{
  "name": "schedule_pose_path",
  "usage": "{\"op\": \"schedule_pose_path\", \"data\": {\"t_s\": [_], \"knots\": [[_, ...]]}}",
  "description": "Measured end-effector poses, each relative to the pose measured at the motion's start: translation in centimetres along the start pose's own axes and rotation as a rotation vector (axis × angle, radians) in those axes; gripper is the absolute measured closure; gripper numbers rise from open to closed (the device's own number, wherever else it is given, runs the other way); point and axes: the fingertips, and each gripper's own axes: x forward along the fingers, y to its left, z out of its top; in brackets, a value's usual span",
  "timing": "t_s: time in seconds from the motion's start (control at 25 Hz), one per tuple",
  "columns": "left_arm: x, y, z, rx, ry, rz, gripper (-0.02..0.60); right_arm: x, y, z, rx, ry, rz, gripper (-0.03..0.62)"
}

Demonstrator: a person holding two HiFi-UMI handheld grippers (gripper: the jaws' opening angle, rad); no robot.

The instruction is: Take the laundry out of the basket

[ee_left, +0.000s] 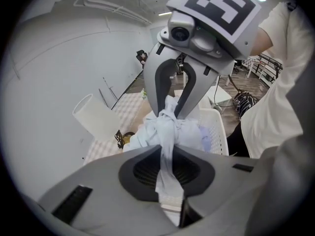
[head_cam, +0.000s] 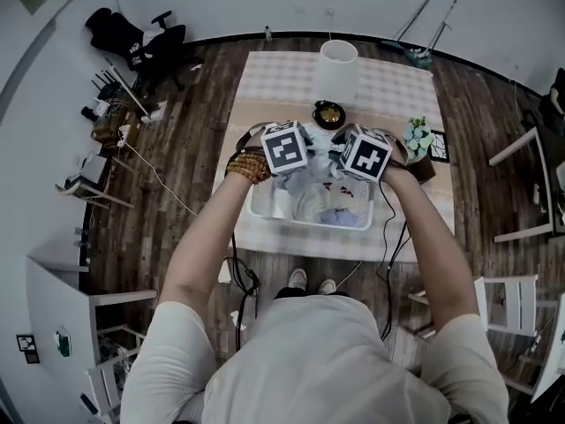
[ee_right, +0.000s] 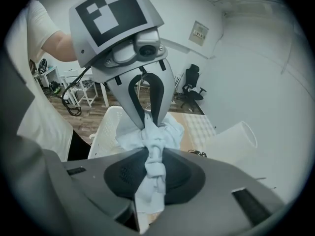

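A white laundry basket [head_cam: 265,210] stands on the table in front of me, with pale clothes [head_cam: 331,208] inside it. Both grippers hang side by side above it, and a bunched pale blue-white garment [head_cam: 320,162] is stretched between them. My left gripper [ee_left: 167,146] is shut on one twisted end of the garment [ee_left: 170,127]. The other end of the garment [ee_right: 157,132] is clamped in my shut right gripper [ee_right: 152,156]. Each gripper view shows the opposite gripper pinching the cloth, with the basket [ee_left: 216,127] below. From the head view the marker cubes hide the jaws of the left gripper [head_cam: 296,162] and right gripper [head_cam: 353,166].
The table [head_cam: 274,78] has a checked cloth. A tall white cylinder [head_cam: 337,64], a dark bowl [head_cam: 328,113] and a small flowering plant [head_cam: 417,135] sit beyond the basket. An office chair [head_cam: 132,38] stands far left and white chairs [head_cam: 521,184] to the right, with cables on the floor.
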Motion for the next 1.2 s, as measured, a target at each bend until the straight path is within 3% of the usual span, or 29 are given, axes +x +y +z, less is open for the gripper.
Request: {"op": "schedule_pose_path", "data": {"t_s": [0.32,0.52,0.8,1.2], "knots": [[-0.2,-0.8,2.1,0.022,-0.013,-0.001,0.500,-1.8,0.2,-1.2,0.005,0.016,-0.030,0.496],[0.4,-1.2,5.9,0.073,-0.061,-0.028,0.501,-4.4,-0.2,-4.0,0.063,0.040,-0.071,0.496],[3.0,-3.2,15.0,0.217,-0.130,-0.061,0.500,-10.4,0.0,-11.9,0.193,0.106,-0.157,0.496],[6.5,-10.5,28.4,0.415,-0.242,-0.219,0.502,-19.8,3.2,-23.5,0.402,0.209,-0.269,0.496]]}}
